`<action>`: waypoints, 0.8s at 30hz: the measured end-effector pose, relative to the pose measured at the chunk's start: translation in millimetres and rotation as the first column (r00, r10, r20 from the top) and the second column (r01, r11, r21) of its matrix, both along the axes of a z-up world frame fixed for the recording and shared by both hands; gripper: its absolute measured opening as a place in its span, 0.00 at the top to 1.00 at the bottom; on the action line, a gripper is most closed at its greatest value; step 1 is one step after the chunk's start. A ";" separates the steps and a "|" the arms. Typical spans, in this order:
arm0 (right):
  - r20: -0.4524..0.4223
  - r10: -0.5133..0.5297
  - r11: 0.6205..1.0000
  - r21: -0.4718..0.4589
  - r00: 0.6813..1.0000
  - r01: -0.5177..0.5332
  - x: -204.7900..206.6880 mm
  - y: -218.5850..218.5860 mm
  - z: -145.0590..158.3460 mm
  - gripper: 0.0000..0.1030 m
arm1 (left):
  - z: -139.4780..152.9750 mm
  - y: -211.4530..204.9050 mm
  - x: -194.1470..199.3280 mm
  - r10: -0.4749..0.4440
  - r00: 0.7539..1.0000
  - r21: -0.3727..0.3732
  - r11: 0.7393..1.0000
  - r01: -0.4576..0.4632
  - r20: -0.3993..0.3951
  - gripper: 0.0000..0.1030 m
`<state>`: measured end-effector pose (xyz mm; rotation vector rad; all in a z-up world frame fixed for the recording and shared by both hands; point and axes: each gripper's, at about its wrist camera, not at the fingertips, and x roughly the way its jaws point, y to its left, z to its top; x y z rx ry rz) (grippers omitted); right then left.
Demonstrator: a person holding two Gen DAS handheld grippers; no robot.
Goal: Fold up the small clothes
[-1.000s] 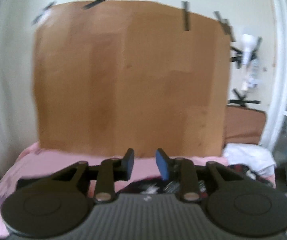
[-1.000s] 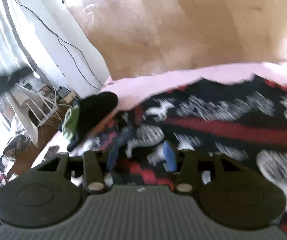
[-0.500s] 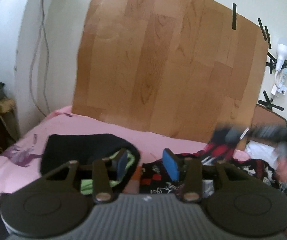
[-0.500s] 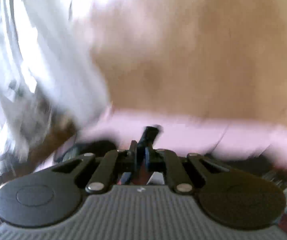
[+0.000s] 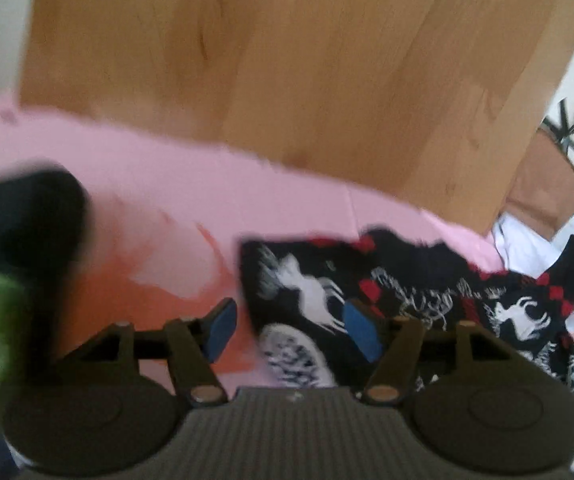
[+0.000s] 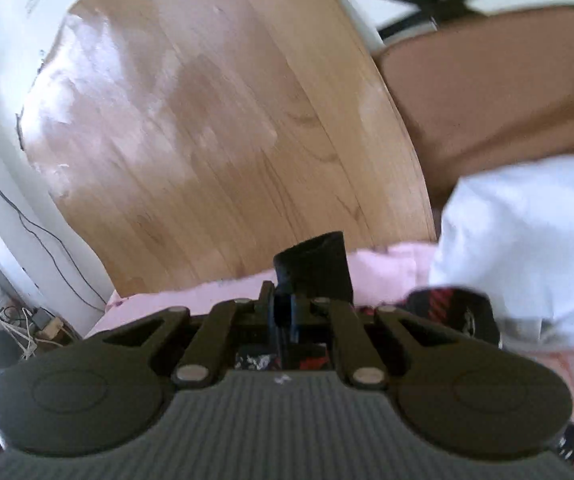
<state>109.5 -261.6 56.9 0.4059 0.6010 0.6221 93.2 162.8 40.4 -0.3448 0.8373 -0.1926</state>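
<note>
A black garment with red and white reindeer patterns (image 5: pixel 427 300) lies spread on the pink bed sheet (image 5: pixel 191 184), to the right in the left wrist view. My left gripper (image 5: pixel 291 328) is open and empty, low over the garment's left edge. My right gripper (image 6: pixel 285 312) is shut on a black edge of that garment (image 6: pixel 315 268), which sticks up past the fingertips. More of the patterned cloth (image 6: pixel 451 312) hangs to its right.
A black and green pile of clothes (image 5: pixel 11 248) lies at the left of the bed. A wood-pattern board (image 5: pixel 287 60) leans on the wall behind. White cloth (image 6: pixel 527 248) lies at the right. Cables (image 6: pixel 27 332) lie on the floor at the left.
My left gripper has dipped toward the bed and shifted right over the patterned garment, still open. My right gripper closed on the garment edge and lifted, turning right.
</note>
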 end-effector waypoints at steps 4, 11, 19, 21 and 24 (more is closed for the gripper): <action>0.005 -0.013 1.000 0.005 1.000 0.013 2.8 1.2 5.2 0.90 | -14.8 -24.4 16.4 -0.022 1.000 0.102 0.995 0.022 -0.001 0.90; 0.087 -0.068 0.994 0.093 0.994 0.060 -5.7 -8.7 7.3 0.90 | 36.5 10.3 1.6 0.091 0.963 0.050 0.993 -0.107 0.253 0.91; -0.168 -0.201 0.974 -0.144 0.965 0.178 17.3 -15.0 -86.6 0.84 | -29.5 -21.0 1.5 0.060 0.992 0.287 0.954 -0.090 0.112 0.64; -0.179 -0.219 0.975 -0.062 0.959 0.212 14.4 -28.1 -77.5 0.72 | -20.9 -17.0 -9.5 0.080 0.987 0.274 0.955 -0.115 0.137 0.54; -0.093 -0.256 0.965 -0.077 0.962 0.249 2.7 -27.5 -59.0 0.62 | -4.1 -14.1 -26.6 0.108 0.975 0.241 0.958 -0.154 0.195 0.54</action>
